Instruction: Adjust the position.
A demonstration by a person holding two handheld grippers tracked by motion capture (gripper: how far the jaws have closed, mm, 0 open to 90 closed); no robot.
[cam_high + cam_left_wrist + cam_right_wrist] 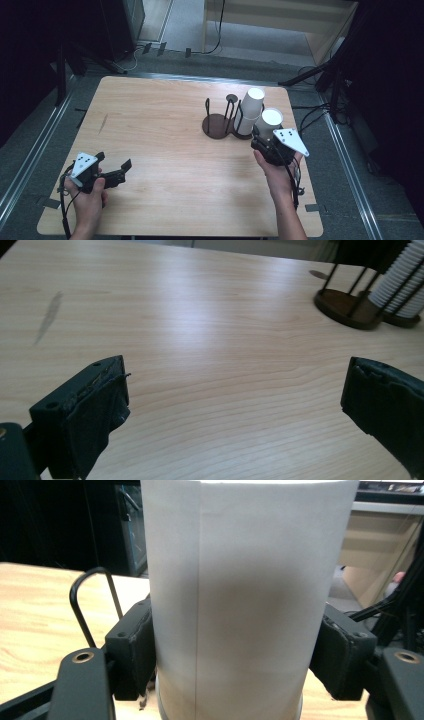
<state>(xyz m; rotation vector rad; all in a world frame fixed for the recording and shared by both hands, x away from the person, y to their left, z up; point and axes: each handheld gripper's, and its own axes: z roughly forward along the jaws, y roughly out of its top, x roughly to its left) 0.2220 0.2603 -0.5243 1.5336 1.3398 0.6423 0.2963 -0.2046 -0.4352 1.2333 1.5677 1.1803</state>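
Right gripper [264, 138] clamped on a white paper cup [270, 121], jaws pressed against both sides of its wall. In the right gripper view the cup [245, 600] upright between the black pads [137, 650], seam running down its front, rim cut off by the top edge. Held at the table's right side, just beside the rack; whether its base touches the wood, cannot tell.

Left gripper [112, 165] near the front left corner of the table [165, 130], jaws wide apart and gripping nothing. In the left gripper view, bare wood between the two pads [97, 410], with a dark smudge [47, 317] farther off on the left (a scuff in the grain, by the look).

Hands: left hand [89, 192] wrapped round the left gripper's body, right hand [275, 170] behind the right one, grey plate [292, 141] on top.

Farther back, right of centre: dark wire rack [220, 122] with round bases and upright rods. One base bare. The next holds a stack of white cups [249, 112], leaning slightly, just behind and left of the held cup. Same stack in the left gripper view, ribbed by its nested rims [402, 282], inside the rods.

In the right gripper view, a black wire loop [92, 600] of the rack standing left of the cup.

Beyond the table: grey floor [165, 62], cables.
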